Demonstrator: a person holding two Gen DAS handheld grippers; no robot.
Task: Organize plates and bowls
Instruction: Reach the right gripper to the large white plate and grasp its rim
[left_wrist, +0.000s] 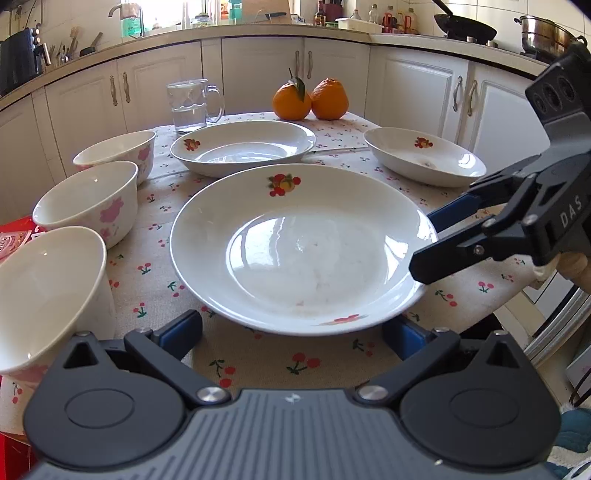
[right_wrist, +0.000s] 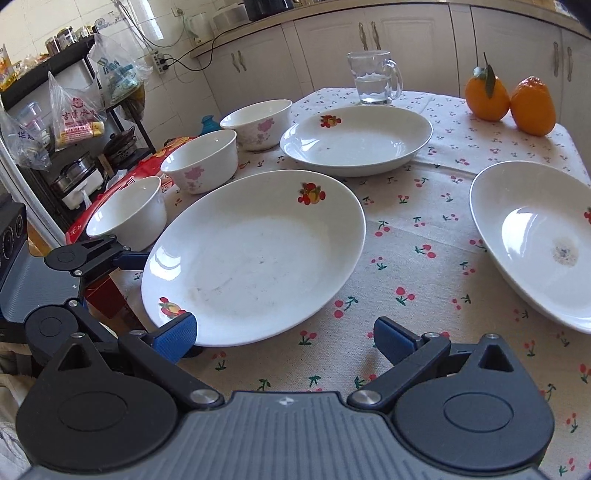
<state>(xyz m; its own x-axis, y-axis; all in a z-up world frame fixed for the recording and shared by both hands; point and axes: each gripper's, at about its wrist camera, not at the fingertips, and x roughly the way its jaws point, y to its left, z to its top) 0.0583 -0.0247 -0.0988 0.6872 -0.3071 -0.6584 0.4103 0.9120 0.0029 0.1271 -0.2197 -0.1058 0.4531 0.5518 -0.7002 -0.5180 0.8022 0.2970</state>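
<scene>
Bright daylight glares off the nearest plate; fisheye edges bend and darken.

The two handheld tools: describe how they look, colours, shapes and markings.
Both match. The left tool has a ribbed grey body, black linkage arms with round black hubs, silver pivot screws and blue ridged fingertip pads. The right tool is built the same; seen from the left wrist view, its black side carries white letters "DAS".
</scene>
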